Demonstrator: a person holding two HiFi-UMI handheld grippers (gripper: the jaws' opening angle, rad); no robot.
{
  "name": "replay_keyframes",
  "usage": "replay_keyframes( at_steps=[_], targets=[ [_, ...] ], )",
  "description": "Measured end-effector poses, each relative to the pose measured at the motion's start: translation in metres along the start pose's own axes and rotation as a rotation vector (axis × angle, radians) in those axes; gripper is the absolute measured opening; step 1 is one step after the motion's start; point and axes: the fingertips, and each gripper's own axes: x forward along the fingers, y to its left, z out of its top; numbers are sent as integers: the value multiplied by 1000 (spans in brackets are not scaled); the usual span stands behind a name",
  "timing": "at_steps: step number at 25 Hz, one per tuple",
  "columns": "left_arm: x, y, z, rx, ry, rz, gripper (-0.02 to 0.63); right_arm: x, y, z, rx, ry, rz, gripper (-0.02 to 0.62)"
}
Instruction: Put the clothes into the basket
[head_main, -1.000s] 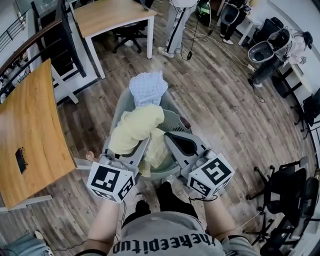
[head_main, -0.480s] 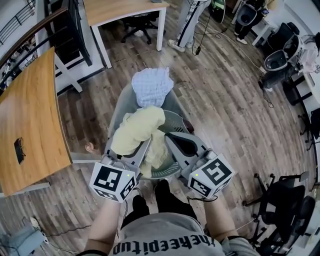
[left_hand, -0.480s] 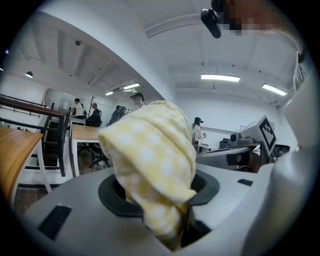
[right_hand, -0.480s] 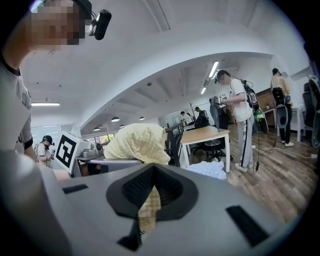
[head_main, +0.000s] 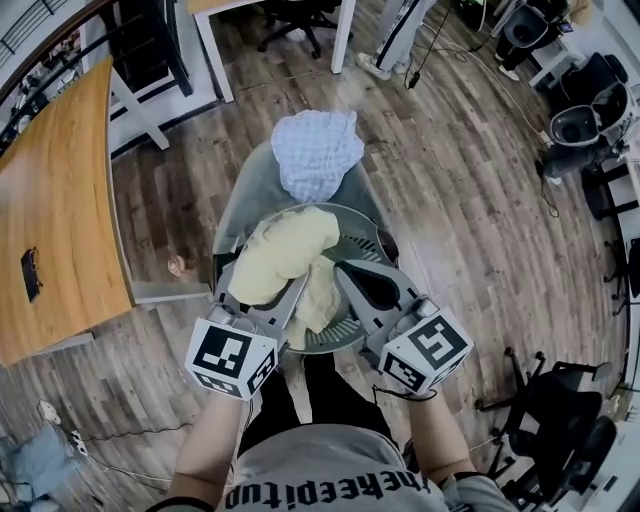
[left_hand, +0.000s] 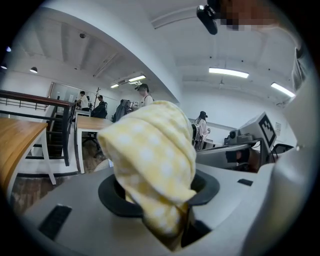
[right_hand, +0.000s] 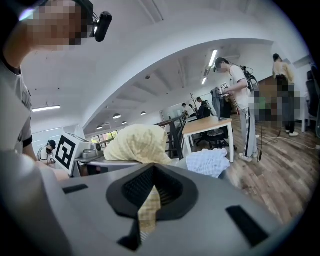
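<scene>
Left gripper (left_hand: 167, 210) has its jaws closed on a thick bunch of yellow checked cloth (left_hand: 150, 160), which bulges up out of the black pads and fills most of that gripper's view. Right gripper (right_hand: 149, 202) is clamped on the same cloth, though only a thin strip of it is pinched in the narrow seam between its jaws. From the head view the two tools sit side by side close in front of the person holding them, marker cubes nearest the body and jaws pointing away.

Just beyond the jaws stands a round grey laundry basket (head_main: 372, 238) with slotted walls, on a wood-plank floor (head_main: 470, 220). The yellow cloth is draped across the left half of the basket's opening. Its bulk mounds above the rim, and a lower fold hangs down inside near the near rim, between the two grippers.

A white and blue checked cloth (head_main: 317, 150) lies in a heap past the basket's far rim, on a grey curved surface (head_main: 255, 190), outside the basket.

A wooden table (head_main: 60, 190) runs along the left, black office chairs (head_main: 560, 420) stand to the right, and another person (right_hand: 240, 100) stands further back in the room
</scene>
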Motion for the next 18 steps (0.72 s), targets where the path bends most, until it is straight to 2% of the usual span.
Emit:
replay_keyframes(
  at_steps=[18],
  targets=[
    [25, 9, -74, -55, 121, 46, 209, 13, -20, -55, 88, 79, 34, 10]
  ],
)
